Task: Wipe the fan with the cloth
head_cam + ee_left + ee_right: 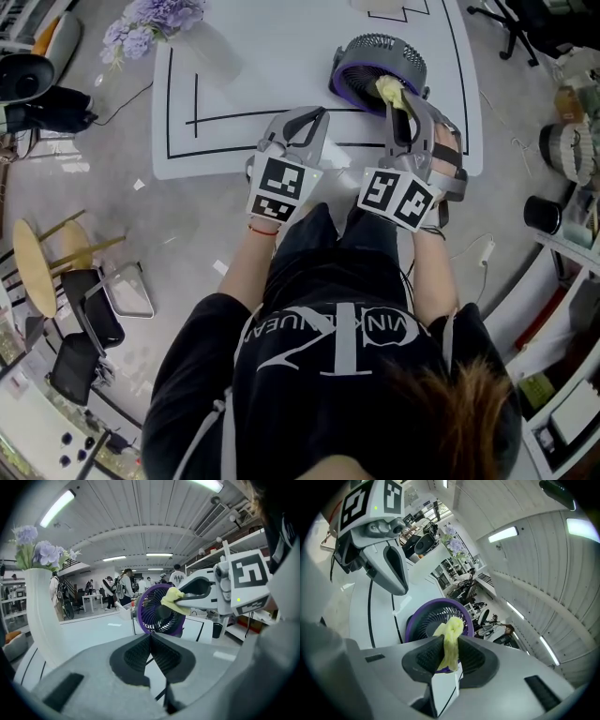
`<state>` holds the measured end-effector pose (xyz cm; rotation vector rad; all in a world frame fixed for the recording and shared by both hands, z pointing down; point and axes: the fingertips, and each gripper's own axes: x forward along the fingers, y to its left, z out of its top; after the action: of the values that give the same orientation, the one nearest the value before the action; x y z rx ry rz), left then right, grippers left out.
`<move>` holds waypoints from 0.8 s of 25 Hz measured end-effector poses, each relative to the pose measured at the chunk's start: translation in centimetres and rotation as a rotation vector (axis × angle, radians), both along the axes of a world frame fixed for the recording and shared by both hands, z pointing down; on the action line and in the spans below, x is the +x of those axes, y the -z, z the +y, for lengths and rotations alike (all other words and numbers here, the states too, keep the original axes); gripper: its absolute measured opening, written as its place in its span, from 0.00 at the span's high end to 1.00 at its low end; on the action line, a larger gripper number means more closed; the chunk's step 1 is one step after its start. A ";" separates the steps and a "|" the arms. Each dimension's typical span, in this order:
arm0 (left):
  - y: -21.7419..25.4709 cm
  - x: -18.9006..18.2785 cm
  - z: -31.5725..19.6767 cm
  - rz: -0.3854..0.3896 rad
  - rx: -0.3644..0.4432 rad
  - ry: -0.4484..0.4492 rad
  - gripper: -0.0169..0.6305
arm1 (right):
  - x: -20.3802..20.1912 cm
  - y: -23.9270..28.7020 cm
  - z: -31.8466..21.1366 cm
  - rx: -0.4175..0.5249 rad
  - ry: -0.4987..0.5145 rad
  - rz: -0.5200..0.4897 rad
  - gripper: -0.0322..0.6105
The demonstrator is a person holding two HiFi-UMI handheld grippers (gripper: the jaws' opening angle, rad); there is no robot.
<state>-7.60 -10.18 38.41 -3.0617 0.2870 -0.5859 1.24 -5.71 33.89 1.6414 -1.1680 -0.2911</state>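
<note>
Soft yellow cloth (449,641), purple plastic fan (433,620)

Only the black shirt (337,347) carries lettering — large white capitals (too creased to read).

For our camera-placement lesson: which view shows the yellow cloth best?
The right gripper view: the cloth sits close and central, pinched in the right tool, with the fan behind it. The left gripper view shows it small, from the side, before the fan's grille. The head view shows a small bunch at the tool's tip.
</note>
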 end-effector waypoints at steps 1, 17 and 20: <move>0.1 0.0 0.1 0.003 0.000 0.000 0.96 | 0.1 -0.1 0.3 -0.003 -0.003 -0.002 0.82; 3.7 -2.4 -1.0 0.110 -0.008 0.129 0.96 | -0.1 2.3 3.9 0.284 0.004 -0.571 0.82; 4.7 -3.1 -1.5 0.150 -0.030 0.168 0.96 | -0.4 3.2 4.5 0.326 0.018 -0.616 0.82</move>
<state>-10.65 -11.72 33.74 -3.1363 0.5472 -0.3667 0.87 -1.18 30.74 2.0876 -1.6566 0.0276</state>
